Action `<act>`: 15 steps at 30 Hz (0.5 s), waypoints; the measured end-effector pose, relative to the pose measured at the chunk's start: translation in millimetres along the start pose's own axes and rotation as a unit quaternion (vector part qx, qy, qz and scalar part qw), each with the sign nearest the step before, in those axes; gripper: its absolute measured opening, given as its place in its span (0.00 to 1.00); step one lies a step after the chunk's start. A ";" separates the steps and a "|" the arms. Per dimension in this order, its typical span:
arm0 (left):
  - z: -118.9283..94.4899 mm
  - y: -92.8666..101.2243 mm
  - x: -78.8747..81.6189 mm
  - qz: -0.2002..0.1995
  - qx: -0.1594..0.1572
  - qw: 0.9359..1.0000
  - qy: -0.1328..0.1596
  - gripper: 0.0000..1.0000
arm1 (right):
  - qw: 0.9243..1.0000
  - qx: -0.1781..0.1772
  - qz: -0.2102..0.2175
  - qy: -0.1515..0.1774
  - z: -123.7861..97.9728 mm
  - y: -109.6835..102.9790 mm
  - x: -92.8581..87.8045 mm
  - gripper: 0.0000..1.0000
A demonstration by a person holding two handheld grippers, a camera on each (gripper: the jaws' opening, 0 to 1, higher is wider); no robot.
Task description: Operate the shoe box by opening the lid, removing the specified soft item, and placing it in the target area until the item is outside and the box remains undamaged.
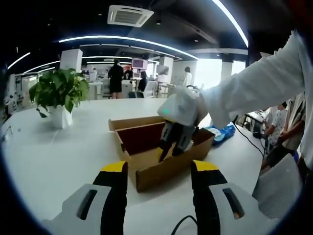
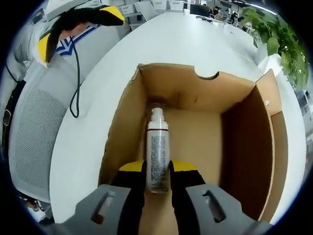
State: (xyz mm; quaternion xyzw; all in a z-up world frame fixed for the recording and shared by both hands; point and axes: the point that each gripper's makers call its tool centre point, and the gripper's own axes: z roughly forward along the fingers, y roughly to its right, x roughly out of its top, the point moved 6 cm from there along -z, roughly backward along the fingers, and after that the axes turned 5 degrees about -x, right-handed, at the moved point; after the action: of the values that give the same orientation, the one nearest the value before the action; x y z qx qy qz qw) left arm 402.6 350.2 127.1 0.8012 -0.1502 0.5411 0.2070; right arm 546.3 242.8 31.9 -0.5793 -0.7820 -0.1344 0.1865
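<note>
Reaching down into the open shoe box, we have the right gripper with its fingers closed around the lower end of a white bottle. The bottle lies on the box floor, its long axis running straight ahead between the fingers, its pump head pointing away from them toward the far wall. In the left gripper view, the left gripper hovers with fingers apart, the box just beyond them on the white table, a potted plant farther off.
</note>
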 end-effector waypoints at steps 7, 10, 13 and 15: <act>1.9 1.8 -0.2 -0.001 -0.002 1.000 0.001 0.53 | 1.000 -0.012 0.015 -0.016 -9.0 2.5 -15.9 0.17; 2.5 2.9 -0.3 -0.001 -0.004 1.000 0.002 0.53 | 1.000 -0.015 0.017 -0.020 -12.9 3.4 -22.8 0.17; 3.3 4.0 -0.7 -0.001 -0.006 1.000 0.001 0.53 | 0.999 -0.017 0.016 -0.023 -15.0 2.9 -25.8 0.17; 3.8 4.6 -0.9 -0.001 -0.007 1.000 0.000 0.53 | 0.999 -0.018 0.015 -0.024 -15.4 3.9 -26.8 0.17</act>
State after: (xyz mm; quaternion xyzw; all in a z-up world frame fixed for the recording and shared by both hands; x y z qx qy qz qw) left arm 403.2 344.2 125.8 0.7997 -0.1533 0.5401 0.2128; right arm 559.0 214.4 33.7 -0.5975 -0.7748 -0.1317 0.1592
